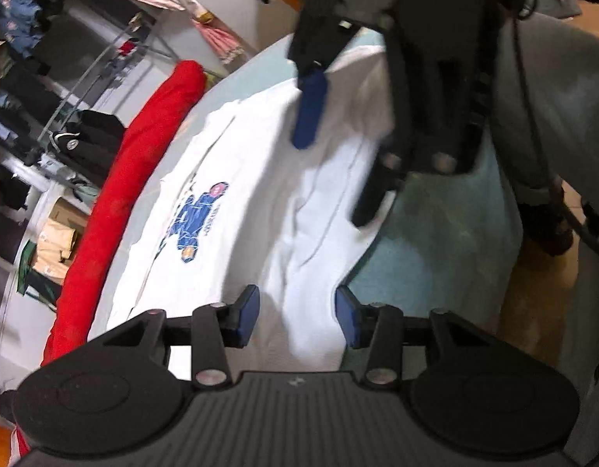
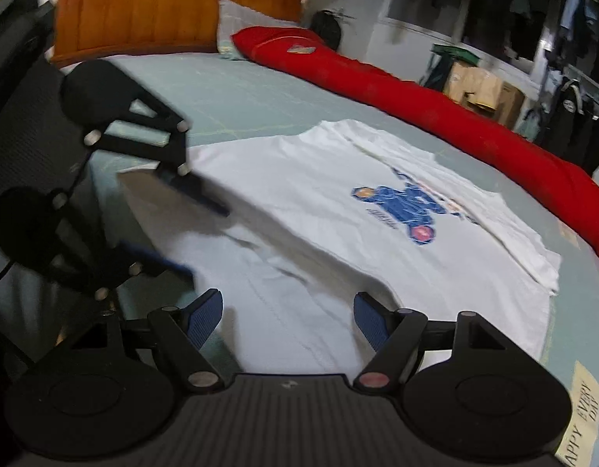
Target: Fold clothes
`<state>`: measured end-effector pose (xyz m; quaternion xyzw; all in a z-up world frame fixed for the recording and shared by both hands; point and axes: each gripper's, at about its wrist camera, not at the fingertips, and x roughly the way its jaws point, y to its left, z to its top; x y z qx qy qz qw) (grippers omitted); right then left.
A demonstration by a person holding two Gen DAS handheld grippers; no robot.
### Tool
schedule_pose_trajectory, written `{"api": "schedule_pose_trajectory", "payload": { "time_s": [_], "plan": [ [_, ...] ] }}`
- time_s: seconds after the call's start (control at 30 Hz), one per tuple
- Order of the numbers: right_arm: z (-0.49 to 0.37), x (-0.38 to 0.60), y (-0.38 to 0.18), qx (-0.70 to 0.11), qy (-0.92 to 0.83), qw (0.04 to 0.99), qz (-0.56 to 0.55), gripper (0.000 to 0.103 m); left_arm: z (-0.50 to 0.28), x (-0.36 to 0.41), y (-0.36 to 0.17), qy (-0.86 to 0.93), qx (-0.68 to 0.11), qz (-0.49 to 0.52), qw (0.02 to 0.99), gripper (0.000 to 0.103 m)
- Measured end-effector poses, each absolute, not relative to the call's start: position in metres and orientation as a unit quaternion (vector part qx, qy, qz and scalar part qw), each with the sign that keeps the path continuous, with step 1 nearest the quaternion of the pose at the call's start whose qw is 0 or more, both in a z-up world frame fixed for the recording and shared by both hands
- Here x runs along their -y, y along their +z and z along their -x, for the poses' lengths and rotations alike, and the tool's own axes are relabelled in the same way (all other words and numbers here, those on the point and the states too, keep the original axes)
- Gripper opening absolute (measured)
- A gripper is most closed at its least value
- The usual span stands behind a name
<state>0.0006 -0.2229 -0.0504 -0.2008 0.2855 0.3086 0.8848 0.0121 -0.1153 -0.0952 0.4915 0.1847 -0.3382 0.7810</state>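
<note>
A white T-shirt [image 1: 260, 202] with a blue printed figure [image 1: 198, 218] lies spread on a pale green bed sheet [image 1: 447, 241]; it also shows in the right wrist view [image 2: 338, 210]. My left gripper [image 1: 297, 317] is open, its blue pads over the shirt's near edge, nothing between them. My right gripper [image 2: 288, 321] is open and empty above another edge of the shirt. Each gripper shows in the other's view: the right one [image 1: 334, 163] hovers over the shirt, the left one [image 2: 194, 233] at the shirt's left side, both blurred.
A long red bolster [image 2: 435, 116] lies along the far side of the bed [image 2: 241, 89]. A wooden headboard [image 2: 163, 7] stands behind. Hanging clothes, racks and cardboard boxes [image 2: 482, 89] line the wall. A person in grey [image 1: 552, 97] stands at the bed's edge.
</note>
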Motion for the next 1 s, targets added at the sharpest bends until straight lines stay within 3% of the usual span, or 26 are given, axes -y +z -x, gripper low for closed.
{"api": "schedule_pose_trajectory", "payload": {
  "time_s": [0.13, 0.3, 0.57, 0.73, 0.87, 0.93, 1.0],
  "plan": [
    [0.001, 0.212, -0.06, -0.295, 0.328, 0.87, 0.22, 0.077, -0.014, 0.116, -0.095, -0.347, -0.19, -0.476, 0.785, 0.044],
    [0.004, 0.2, -0.069, -0.282, 0.314, 0.87, 0.254, 0.06, -0.015, 0.118, -0.096, -0.359, -0.196, -0.462, 0.787, 0.044],
    [0.014, 0.188, -0.078, -0.257, 0.293, 0.87, 0.303, 0.06, -0.012, 0.13, -0.12, -0.346, -0.181, -0.493, 0.777, 0.041],
    [0.023, 0.184, -0.082, -0.24, 0.284, 0.869, 0.328, 0.057, -0.002, 0.128, -0.117, -0.328, -0.149, -0.509, 0.781, 0.023],
    [0.031, 0.18, -0.085, -0.226, 0.277, 0.867, 0.347, 0.042, 0.001, 0.128, -0.114, -0.315, -0.136, -0.521, 0.782, 0.016],
    [0.034, 0.179, -0.086, -0.219, 0.273, 0.866, 0.357, 0.037, 0.003, 0.129, -0.115, -0.316, -0.135, -0.524, 0.779, 0.005],
    [0.037, 0.176, -0.087, -0.213, 0.272, 0.866, 0.363, 0.032, 0.005, 0.129, -0.113, -0.325, -0.139, -0.511, 0.784, 0.004]
  ]
}}
